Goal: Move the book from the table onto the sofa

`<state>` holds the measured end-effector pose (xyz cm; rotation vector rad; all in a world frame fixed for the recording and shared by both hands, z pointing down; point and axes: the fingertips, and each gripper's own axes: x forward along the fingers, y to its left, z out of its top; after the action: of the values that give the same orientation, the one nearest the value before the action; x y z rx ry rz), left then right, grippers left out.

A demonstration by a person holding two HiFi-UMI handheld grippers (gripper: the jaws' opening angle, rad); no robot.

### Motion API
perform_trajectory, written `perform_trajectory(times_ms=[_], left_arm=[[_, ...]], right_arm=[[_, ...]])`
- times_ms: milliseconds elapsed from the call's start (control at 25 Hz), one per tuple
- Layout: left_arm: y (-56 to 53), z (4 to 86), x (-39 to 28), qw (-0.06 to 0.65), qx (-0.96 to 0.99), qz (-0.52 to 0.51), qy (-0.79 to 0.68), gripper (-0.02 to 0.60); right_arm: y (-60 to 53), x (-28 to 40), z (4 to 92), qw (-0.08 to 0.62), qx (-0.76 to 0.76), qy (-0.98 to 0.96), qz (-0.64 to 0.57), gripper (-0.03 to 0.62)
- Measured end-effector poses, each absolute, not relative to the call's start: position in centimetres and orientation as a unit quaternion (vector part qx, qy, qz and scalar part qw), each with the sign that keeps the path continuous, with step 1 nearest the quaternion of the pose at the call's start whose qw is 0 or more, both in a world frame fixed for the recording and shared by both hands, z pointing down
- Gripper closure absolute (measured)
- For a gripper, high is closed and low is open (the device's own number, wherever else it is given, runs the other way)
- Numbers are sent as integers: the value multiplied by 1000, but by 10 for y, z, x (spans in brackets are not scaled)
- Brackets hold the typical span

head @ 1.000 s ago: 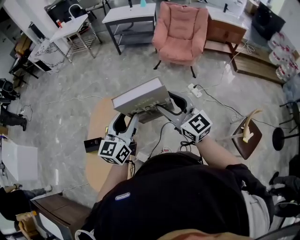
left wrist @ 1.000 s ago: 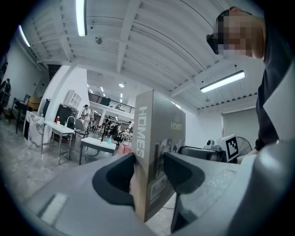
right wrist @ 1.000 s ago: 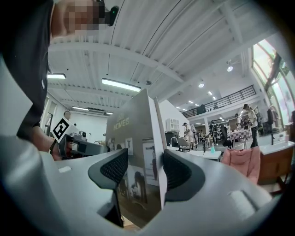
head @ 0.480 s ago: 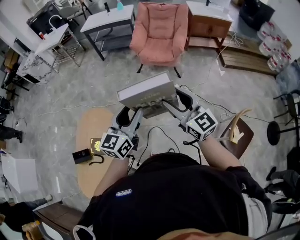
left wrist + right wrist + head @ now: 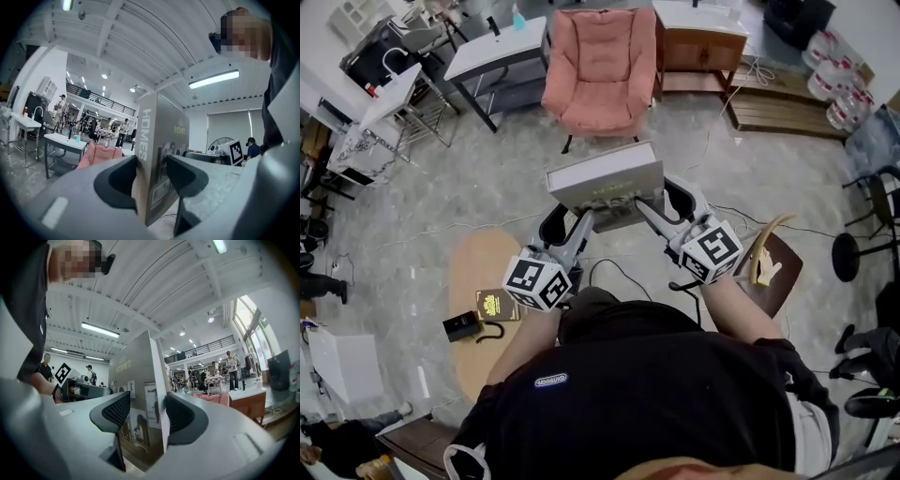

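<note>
carry step: book (image 5: pixel 605 178) was aloft, off table (image 5: pixel 483 262), clamped by left gripper (image 5: pixel 574 223) and right gripper (image 5: pixel 661 199). sofa (image 5: pixel 598 70) lay at 12 o'clock; next likely needed level carry ahead, then lowering onto seat.

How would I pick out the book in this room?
Find the pink upholstered armchair at the top of the head view. Just below it is a large grey hardcover book. Unlike the small objects on the round wooden table, it is clamped by the left gripper and right gripper.
</note>
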<state>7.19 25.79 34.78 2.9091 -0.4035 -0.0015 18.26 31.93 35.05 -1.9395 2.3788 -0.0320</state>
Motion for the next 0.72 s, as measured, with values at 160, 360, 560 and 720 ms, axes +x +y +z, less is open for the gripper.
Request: perform_trajectory(times_ms=[160,360,560,720], left_arm=[[252,347,84,98,987,-3,-125,384],[233,353,103,99,989,-4,-105,384],[199,353,128,108,991,-13,-80,384],[163,351,141,108,992,-14,-64,383]], right_arm=[[316,194,352,37,-639,768,-11,336],[302,209,354,37,-652,757,-6,336],[275,231,352,36,-668,743,-6,344],[243,241,349,29,-680,732,-6,344]])
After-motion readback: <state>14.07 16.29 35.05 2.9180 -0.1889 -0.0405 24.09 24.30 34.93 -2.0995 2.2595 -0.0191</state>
